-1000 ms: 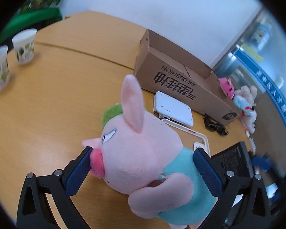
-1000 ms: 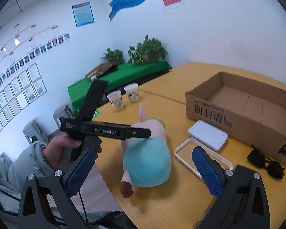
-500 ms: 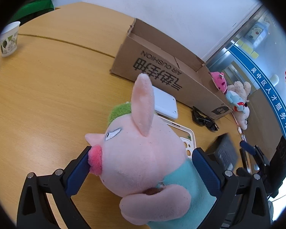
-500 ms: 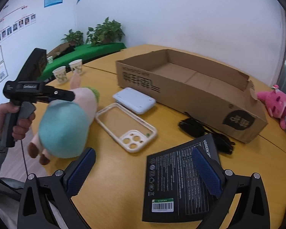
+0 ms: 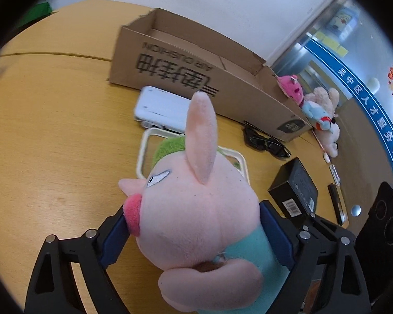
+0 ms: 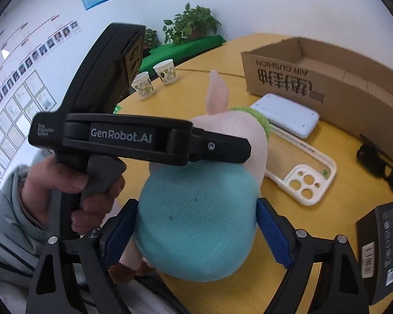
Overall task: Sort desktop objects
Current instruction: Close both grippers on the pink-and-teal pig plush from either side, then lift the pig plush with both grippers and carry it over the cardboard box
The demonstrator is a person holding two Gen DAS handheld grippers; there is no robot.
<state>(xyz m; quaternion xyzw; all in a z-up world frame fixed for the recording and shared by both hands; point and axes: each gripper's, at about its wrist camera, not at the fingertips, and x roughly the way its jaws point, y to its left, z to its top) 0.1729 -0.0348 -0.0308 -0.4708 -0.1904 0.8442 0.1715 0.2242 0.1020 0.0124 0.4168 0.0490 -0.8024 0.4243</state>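
Grip check: the left gripper (image 5: 196, 230) is clamping the pig (image 5: 196, 217) across its head, 1 blue pad pressing at the snout side and the other at the back of the head. The head is bulging between the pads, so the hold is looking firm rather than loose.

The right gripper (image 6: 196, 233) is framing the pig's teal body (image 6: 196, 222) — its 2 pads are sitting at both flanks, touching or very nearly so. Whether they are actually squeezing, I cannot tell. Judging by this placement, the right one is supporting the heavy rear end so the soft toy is not sagging from a head-only hold.

Location: the pig is hanging above the near edge of the table (image 5: 52, 130), over the phone case (image 6: 306, 175), with its ear pointing toward the box (image 5: 204, 78). The box is standing open-topped and looks to be the sorting target.

Items lying on the table in front of the box: a white pad (image 5: 162, 112), sunglasses (image 5: 264, 144) and a black carton (image 5: 296, 191). 2 cups (image 6: 154, 78) are standing well apart on the far side.

Risk: the ear or a limb is liable to catch the near box wall during transfer.
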